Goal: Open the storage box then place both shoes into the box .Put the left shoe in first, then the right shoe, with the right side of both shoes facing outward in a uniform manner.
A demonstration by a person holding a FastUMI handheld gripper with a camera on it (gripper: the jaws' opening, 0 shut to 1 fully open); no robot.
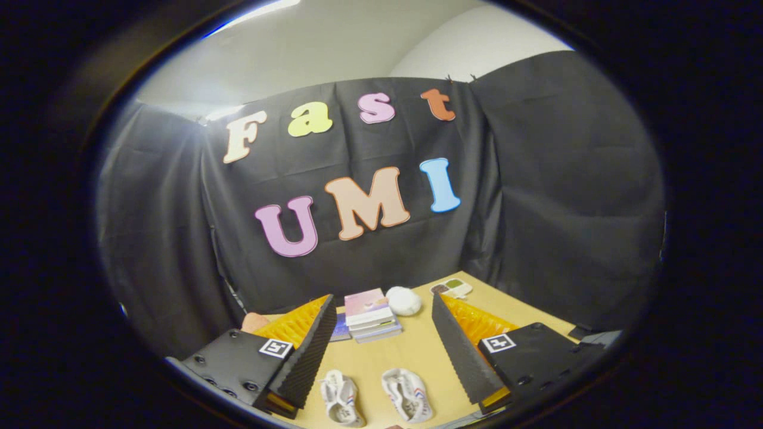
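Two small white shoes with red and blue marks lie side by side on the wooden table point(411, 351), soles down. One shoe point(341, 398) lies close to the left finger, the other shoe point(409, 395) sits a little to its right. My gripper point(381, 351) hovers above the table, open, with both shoes in the wide gap between its ridged black fingers point(307, 354) near their base. Nothing is held.
A stack of books point(369, 314) lies beyond the fingers at the back of the table. A white ball-like object point(404, 300) rests beside the stack, and a small palette-like tray point(451, 288) lies further back right. An orange-pink object point(255, 322) peeks out behind the left finger.
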